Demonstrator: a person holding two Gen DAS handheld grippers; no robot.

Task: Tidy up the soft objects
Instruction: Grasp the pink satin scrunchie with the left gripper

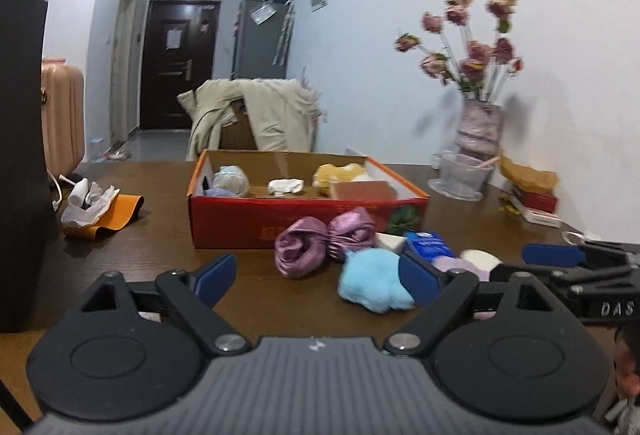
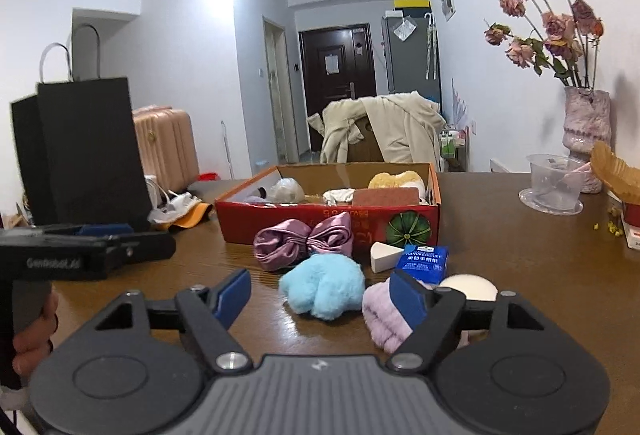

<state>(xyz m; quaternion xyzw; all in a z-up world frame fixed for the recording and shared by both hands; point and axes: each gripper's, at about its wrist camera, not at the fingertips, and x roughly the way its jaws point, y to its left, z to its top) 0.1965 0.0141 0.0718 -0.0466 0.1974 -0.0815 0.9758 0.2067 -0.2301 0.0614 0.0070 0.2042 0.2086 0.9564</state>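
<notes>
On the brown table stands a red cardboard box [image 2: 320, 225] holding a yellow plush [image 2: 396, 179], a brown sponge [image 2: 382, 197], a white cloth [image 2: 338, 195] and a grey ball [image 2: 286, 191]. In front of it lie a purple satin bow [image 2: 304, 241], a blue fluffy ball [image 2: 324, 285], a white wedge sponge [image 2: 382, 255], a blue tissue pack [image 2: 424, 261], a lilac towel roll [image 2: 382, 315] and a white round puff [image 2: 468, 287]. My right gripper [image 2: 320, 299] is open, the blue ball just ahead between its fingers. My left gripper [image 1: 318, 281] is open and empty, the bow [image 1: 320, 245] ahead.
A black paper bag [image 2: 88, 147] stands at the left, with an orange strip and crumpled white plastic [image 1: 96, 205] beside it. A vase of dried flowers [image 2: 586, 131] and a clear cup [image 2: 554, 183] sit at the right by the wall. A chair draped with a beige coat [image 2: 384, 131] is behind the table.
</notes>
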